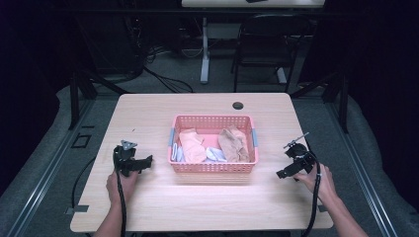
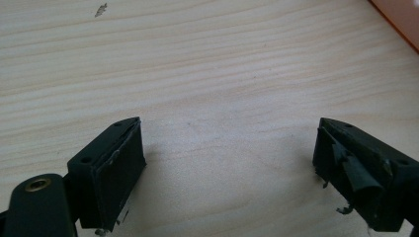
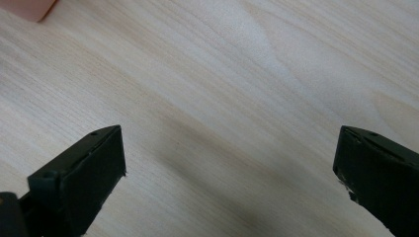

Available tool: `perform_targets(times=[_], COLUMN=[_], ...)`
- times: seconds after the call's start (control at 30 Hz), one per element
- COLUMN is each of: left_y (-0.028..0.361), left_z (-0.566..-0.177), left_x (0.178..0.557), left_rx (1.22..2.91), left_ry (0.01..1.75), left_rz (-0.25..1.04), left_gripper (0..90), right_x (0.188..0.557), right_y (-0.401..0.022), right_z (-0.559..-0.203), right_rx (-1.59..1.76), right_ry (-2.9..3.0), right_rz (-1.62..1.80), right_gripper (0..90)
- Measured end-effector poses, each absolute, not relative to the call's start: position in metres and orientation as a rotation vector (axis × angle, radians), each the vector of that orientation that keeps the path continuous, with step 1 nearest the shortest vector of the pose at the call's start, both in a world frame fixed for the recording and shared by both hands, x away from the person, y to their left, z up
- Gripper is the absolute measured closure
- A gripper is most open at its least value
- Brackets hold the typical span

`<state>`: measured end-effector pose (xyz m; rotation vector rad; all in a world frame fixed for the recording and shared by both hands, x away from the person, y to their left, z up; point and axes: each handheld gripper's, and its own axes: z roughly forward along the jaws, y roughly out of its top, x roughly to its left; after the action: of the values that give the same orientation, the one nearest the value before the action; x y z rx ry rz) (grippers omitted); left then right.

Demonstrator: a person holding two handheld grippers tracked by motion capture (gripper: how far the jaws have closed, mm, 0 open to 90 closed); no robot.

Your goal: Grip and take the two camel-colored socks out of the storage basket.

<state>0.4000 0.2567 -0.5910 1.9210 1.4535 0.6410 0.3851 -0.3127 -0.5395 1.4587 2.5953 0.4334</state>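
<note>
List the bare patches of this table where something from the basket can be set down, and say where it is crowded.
Bare wood lies between the left gripper and the pink basket, between the basket and the right gripper, along the near edge in front of the basket, and behind it up to the round table hole. The basket itself is crowded with crumpled cloth pieces.

Basket (image 1: 213,167) mid-table (image 1: 148,207), socks (image 1: 191,146) inside. Left gripper (image 1: 147,160) left of basket, right gripper (image 1: 281,173) right of it, both over bare table. Chair (image 1: 262,44) behind table.
</note>
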Motion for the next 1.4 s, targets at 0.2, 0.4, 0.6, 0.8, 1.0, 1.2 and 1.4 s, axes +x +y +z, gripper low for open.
perform_targets(times=[0.2,0.4,0.6,0.8,1.0,1.2,1.4], left_y=[0.257,0.257,0.256,0.256,0.255,0.255,0.255], left_z=[-0.591,-0.591,-0.591,-0.591,-0.591,-0.591,-0.591], left_x=[0.4,0.4,0.4,0.4,0.4,0.4,0.4], left_rx=[1.921,1.921,1.924,1.921,1.922,1.922,1.922], left_ry=[1.453,1.453,1.446,1.448,1.447,1.446,1.446], left_rz=[0.642,0.641,0.639,0.637,0.639,0.64,0.64], left_gripper=[11.9,12.0,13.2,13.5,13.6,13.6,13.7], right_x=[0.385,0.382,0.382,0.384,0.385,0.386,0.39], right_y=[-0.313,-0.309,-0.305,-0.306,-0.311,-0.312,-0.301], right_z=[-0.538,-0.532,-0.527,-0.519,-0.493,-0.476,-0.457], right_rx=[1.458,1.416,1.396,1.395,1.378,1.342,1.281], right_ry=[2.601,2.602,2.611,2.604,2.527,2.483,2.482], right_rz=[0.454,0.453,0.509,0.53,0.615,0.654,0.685], right_gripper=[0.0,0.0,0.0,0.0,0.0,0.0,0.0])
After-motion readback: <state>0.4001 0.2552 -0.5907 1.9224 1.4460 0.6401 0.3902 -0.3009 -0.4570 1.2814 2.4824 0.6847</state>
